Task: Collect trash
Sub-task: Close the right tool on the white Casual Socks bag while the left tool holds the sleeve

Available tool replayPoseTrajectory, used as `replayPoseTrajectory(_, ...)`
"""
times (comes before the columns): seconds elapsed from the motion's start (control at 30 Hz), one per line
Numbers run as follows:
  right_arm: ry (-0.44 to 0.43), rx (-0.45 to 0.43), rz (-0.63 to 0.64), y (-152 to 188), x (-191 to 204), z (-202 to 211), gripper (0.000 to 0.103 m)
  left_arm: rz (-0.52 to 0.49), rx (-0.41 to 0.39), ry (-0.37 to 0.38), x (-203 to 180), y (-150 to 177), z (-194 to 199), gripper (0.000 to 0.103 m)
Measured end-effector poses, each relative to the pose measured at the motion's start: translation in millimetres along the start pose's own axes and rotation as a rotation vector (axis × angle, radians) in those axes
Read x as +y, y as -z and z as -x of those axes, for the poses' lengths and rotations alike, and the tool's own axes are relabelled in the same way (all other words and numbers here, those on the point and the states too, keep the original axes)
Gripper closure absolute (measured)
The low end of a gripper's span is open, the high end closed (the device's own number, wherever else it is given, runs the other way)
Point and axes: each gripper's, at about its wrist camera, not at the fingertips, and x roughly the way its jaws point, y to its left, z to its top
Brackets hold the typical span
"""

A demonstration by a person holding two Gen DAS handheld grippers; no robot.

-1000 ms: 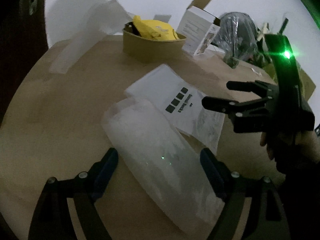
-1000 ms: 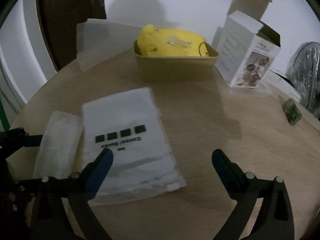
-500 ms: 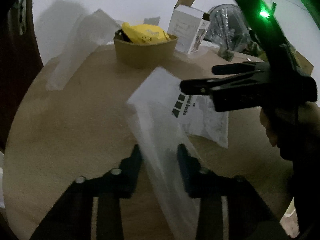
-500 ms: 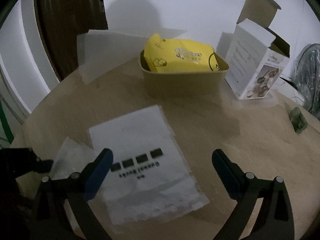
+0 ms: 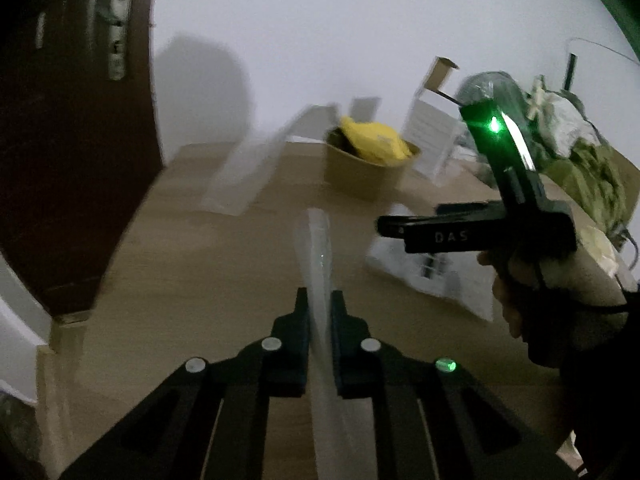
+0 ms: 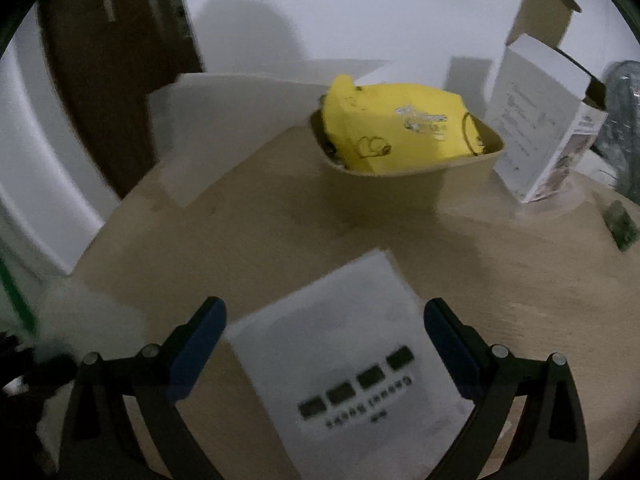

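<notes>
Yellow snack bag [image 6: 400,128] with black line drawings, tan paper bowl [image 6: 420,176], white packet [image 6: 352,364] with four black squares, light wood-tone bench [image 6: 280,232], dark brown door [image 5: 72,140]

The bench [image 6: 248,232] is bare in the middle. At the back, a bowl [image 6: 404,184] and a white box [image 6: 544,128] block the way.

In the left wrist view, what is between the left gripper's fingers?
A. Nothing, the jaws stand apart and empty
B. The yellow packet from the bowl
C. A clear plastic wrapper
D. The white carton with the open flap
C: the left gripper is shut on a clear plastic wrapper, which sticks out past its fingertips, while the yellow packet sits in the bowl.
</notes>
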Motion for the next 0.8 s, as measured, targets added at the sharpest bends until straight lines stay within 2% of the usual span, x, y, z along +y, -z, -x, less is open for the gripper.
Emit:
replayPoseTrajectory(0.17,0.067,0.003,-0.095,-6,7,-17,0.005,0.029,-0.018,-0.034,17,-1,9,0.095)
replayPoseTrajectory(0.47,0.150,0.037,-0.039,3,16,-39,0.007,0.038,-0.017,-0.021,21,-1,5,0.095)
replayPoseTrajectory(0.57,0.139,0.034,-0.030,4,15,-40,0.008,0.048,-0.024,-0.018,24,-3,4,0.095)
replayPoseTrajectory(0.8,0.103,0.015,0.017,5,17,-39,0.024,0.074,-0.021,-0.004,24,0,-3,0.095)
